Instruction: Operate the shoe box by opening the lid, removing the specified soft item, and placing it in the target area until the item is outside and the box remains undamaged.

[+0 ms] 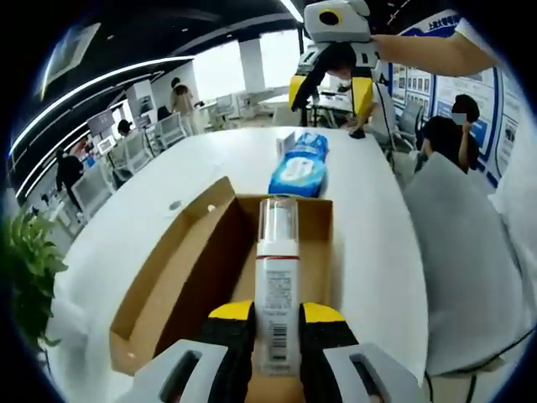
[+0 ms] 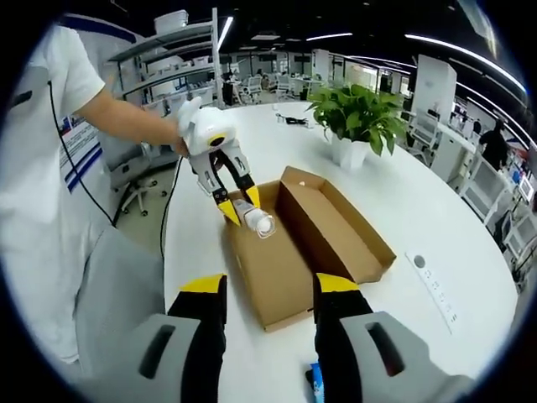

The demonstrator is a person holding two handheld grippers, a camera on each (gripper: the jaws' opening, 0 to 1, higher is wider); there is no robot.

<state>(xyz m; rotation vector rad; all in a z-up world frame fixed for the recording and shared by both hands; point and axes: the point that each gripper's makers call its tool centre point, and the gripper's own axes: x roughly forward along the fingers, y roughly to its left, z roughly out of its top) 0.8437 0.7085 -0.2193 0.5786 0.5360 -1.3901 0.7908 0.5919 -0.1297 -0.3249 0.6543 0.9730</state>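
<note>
While the white counter (image 2: 436,210) carries the shoe box (image 2: 336,231) with its lid already open, the left gripper (image 1: 277,323) has its jaws clamped on a bottle (image 1: 277,285) above the box; placing remains. Right gripper (image 2: 268,290) hangs wide, empty. A blue wipes pack (image 1: 300,165) lies beyond.

your left gripper (image 1: 275,329) is closed on the bottle (image 1: 278,277), which lies over the open box (image 1: 189,277); the box walls stand on both sides of it and the raised lid (image 2: 336,222) blocks the far side in the right gripper view. straight ahead past the box, the blue pack (image 1: 300,165) lies in your way on the table (image 1: 373,252). your right gripper (image 2: 268,294), jaws apart, hangs above the table's far end with free air under it. the plant (image 2: 357,117) stands beyond the lid, well apart. bare table runs along both sides of the box.
</note>
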